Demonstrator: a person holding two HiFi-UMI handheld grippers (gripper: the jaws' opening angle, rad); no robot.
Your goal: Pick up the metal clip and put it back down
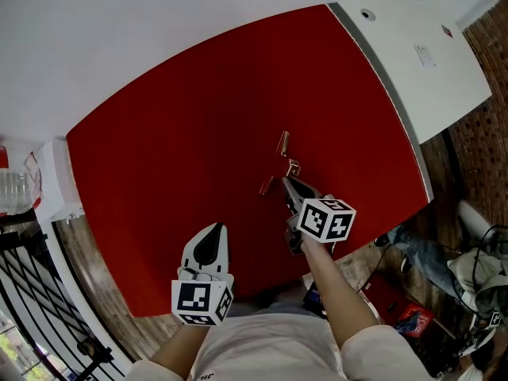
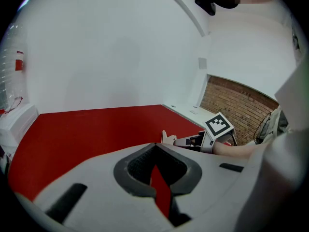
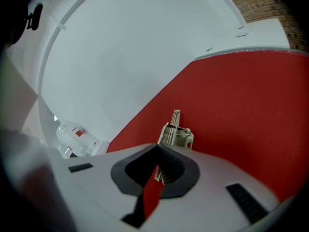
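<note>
Here, the right hand-held gripper has its jaws pressed together on the metal clip. In the right gripper view the clip's silvery body sticks out just past the closed tips of that hand-held gripper, and a thin sliver of metal shows in the dark notch behind them. The clip hangs over the middle of the red table. Whether its lower edge touches the cloth cannot be told from any view.

The left hand-held gripper sits well apart from the clip, nearer the person and to the clip's left, over the same red surface. In its own view its jaws meet at the tips with nothing caught between them. Only the red of the table shows through the gap behind them. From there the clip appears as a small pale shape. The right hand-held gripper's marker cube and a bare forearm lie just beyond it to the right.

Far from the clip, past the table's left edge, stands a clear plastic bottle.
</note>
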